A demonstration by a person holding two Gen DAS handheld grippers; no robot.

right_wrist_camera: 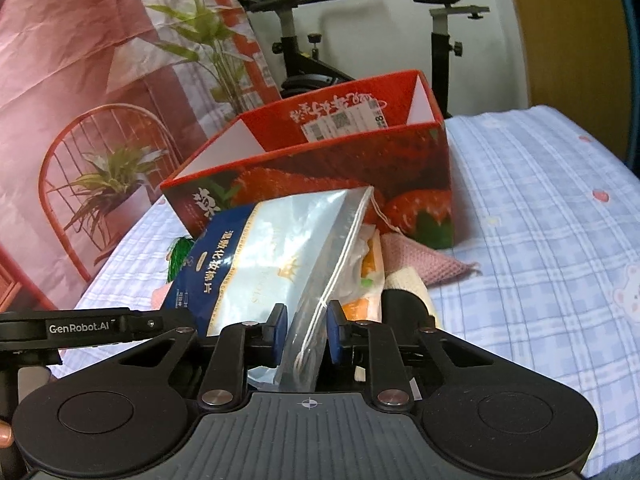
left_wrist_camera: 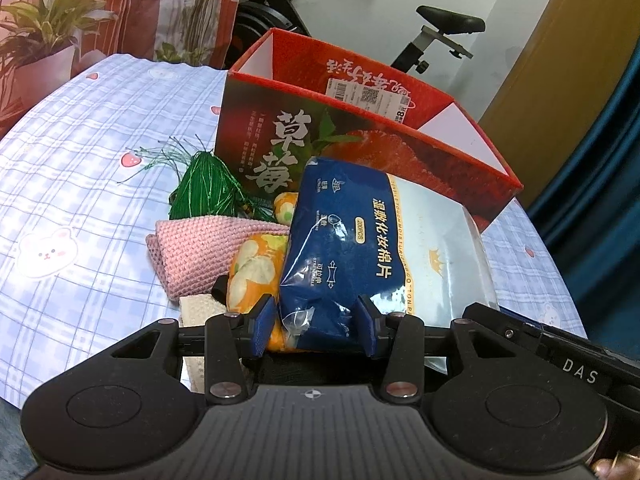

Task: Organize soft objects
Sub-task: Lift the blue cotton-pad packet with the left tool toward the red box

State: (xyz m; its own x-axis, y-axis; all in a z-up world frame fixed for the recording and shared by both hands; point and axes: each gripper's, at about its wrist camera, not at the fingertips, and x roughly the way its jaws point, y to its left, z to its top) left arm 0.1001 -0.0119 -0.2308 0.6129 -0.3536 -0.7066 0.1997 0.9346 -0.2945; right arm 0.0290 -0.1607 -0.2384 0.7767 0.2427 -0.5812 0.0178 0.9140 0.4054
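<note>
The bag of cotton pads (left_wrist_camera: 360, 248), blue at one end and clear silvery at the other, is held up over a small heap of soft things in front of the red box (left_wrist_camera: 360, 128). Its blue end sits between the blue pads of the left gripper (left_wrist_camera: 316, 320), which pinch it from both sides. Its clear end, with a white drawstring running along the edge, passes between the fingers of the right gripper (right_wrist_camera: 307, 332); those fingers are drawn close together with the plastic edge squeezed between them. So the bag spans from one gripper to the other, one at each end. Just under and beside it lie an orange flowered cloth (left_wrist_camera: 252, 268), a pink knitted cloth (left_wrist_camera: 192, 252) and a cream knitted piece (left_wrist_camera: 200, 308), all touching one another. A bundle of green thread (left_wrist_camera: 204, 190) rests behind the pink cloth, against the box front. The box stands open at the top, with a printed label inside its far wall. Everything rests on a blue checked sheet (left_wrist_camera: 80, 184) with small bear and strawberry prints. An exercise bike (right_wrist_camera: 444, 12) stands behind the box.
</note>
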